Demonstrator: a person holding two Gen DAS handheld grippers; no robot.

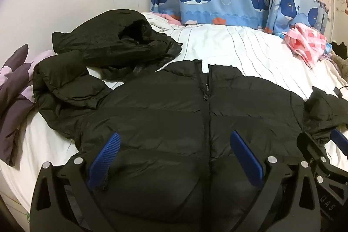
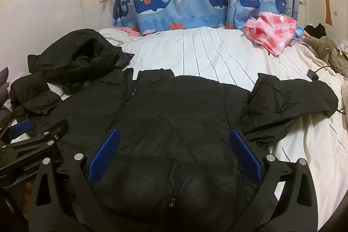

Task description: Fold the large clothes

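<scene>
Black puffer jacket (image 1: 165, 114): front-up on bed (image 1: 228, 47) for folding; sleeves at 9 and 3 o'clock. Left hand-held gripper (image 1: 174, 158), right hand-held gripper (image 2: 174, 158): wide, empty, over hem.

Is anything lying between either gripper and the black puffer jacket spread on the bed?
Nothing visible. The left gripper and right gripper both hover open right over the jacket. A second black garment lies beyond its left sleeve and may overlap it, but not on the body.
</scene>
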